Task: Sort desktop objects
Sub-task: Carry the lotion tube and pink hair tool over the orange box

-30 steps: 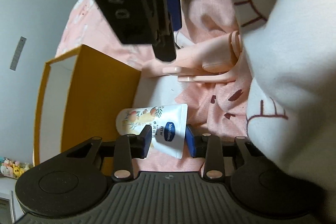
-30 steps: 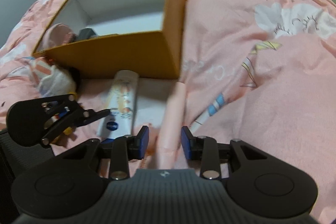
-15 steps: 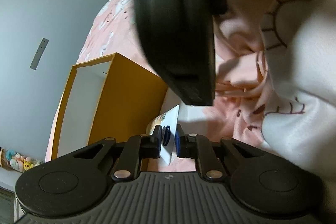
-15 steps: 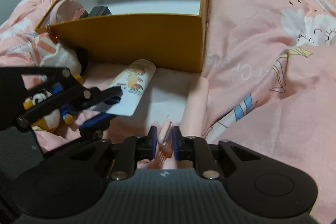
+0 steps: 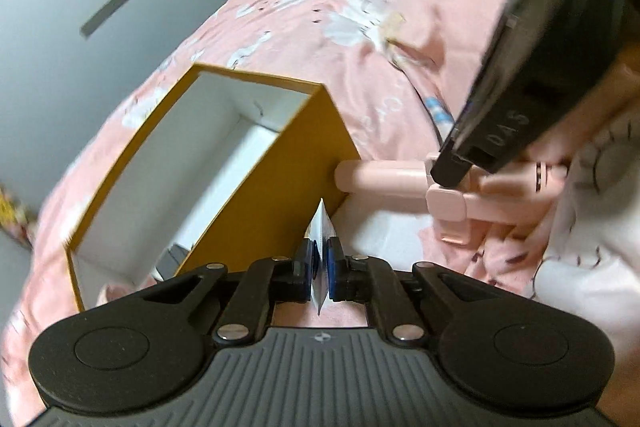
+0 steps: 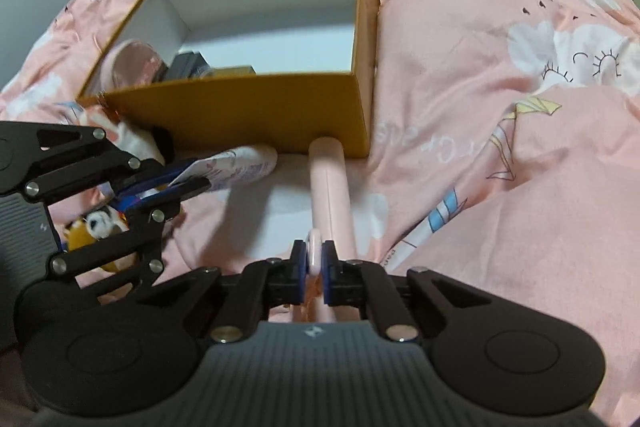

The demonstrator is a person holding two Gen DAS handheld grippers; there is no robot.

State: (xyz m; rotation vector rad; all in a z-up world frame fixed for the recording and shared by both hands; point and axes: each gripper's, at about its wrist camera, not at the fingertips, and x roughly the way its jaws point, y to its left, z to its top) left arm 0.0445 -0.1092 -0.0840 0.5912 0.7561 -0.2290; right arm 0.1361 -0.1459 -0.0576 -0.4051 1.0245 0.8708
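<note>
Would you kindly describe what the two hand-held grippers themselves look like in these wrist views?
Each hand-held gripper is matte black: a ribbed grey-black base with two round lobes, and scissor-like link arms joined by silver rivets. The left hand-held gripper and right hand-held gripper both end in blue finger pads. Seen from the left wrist view, the right unit's side bears embossed lettering. A white sleeve with dark line drawings shows nearby.

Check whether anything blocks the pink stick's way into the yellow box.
The yellow box itself does: its near wall stands right at the far tip of the pink stick, which the right gripper has just closed on. The stick must go over that wall. The box's right half looks free.
</note>
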